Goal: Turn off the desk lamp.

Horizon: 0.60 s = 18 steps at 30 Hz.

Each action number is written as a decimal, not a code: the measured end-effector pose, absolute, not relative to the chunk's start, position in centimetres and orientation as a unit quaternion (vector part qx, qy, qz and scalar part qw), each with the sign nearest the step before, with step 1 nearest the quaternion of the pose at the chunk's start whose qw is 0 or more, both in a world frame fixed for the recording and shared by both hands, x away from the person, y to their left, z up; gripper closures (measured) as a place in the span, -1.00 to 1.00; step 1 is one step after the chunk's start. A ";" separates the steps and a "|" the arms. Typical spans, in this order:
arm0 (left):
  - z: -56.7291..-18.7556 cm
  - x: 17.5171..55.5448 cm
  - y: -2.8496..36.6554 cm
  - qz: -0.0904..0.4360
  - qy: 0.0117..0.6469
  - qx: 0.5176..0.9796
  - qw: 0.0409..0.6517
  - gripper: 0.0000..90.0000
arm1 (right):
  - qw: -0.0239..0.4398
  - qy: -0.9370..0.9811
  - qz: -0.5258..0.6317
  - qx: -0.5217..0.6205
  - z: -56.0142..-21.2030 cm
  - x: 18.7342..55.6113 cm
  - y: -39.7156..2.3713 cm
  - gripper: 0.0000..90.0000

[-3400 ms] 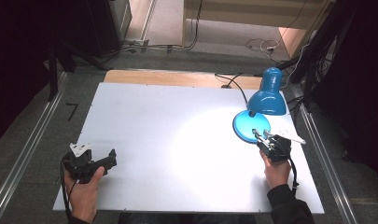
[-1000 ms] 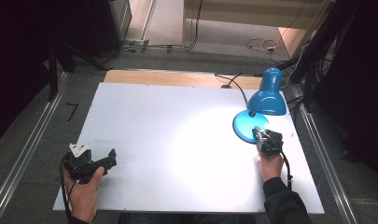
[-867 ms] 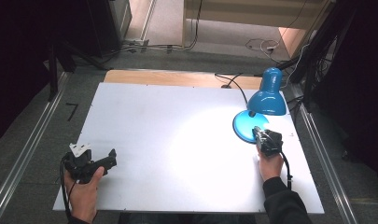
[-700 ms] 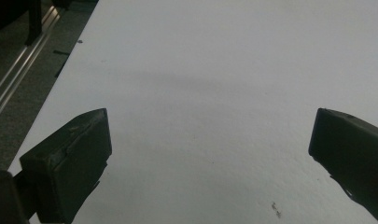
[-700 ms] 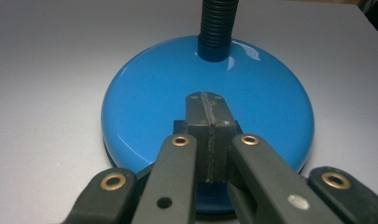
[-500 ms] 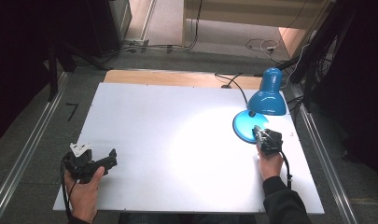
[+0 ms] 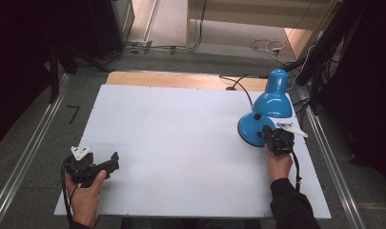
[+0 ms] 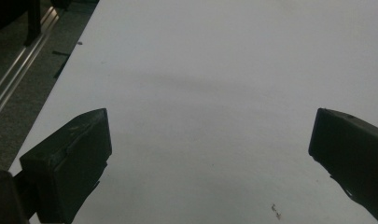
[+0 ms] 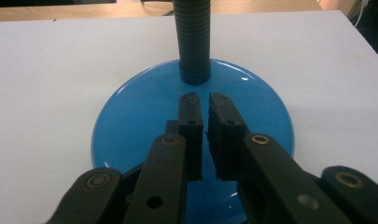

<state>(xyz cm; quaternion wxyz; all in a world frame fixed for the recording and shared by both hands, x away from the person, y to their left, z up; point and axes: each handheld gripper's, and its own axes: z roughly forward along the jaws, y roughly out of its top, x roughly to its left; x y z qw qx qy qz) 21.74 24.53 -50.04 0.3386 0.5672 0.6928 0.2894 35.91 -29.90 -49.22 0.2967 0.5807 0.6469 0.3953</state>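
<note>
Hovering over the lamp's (image 7: pixel 269 114) round blue base (image 9: pixel 130 135), the right gripper (image 9: pixel 205 100) has just been opening its jaws, now a narrow slit apart with nothing pinched between them, tips close before the ribbed black neck (image 9: pixel 192 39). That lamp stands at the table's (image 7: pixel 171 138) right edge, shade tipped down. At the near left corner, the left gripper (image 8: pixel 210 140) rests released, jaws wide above bare white board.

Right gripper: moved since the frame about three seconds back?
Yes. The right gripper has crept forward over the near rim of the lamp base, which kept its place. Its jaws have just been opening slightly, with nothing between them.
</note>
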 end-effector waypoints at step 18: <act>-50.0 21.7 24.6 0.288 0.694 0.567 0.338 -1.00 | 0.278 0.659 0.403 0.571 -48.5 35.6 -29.9 -0.30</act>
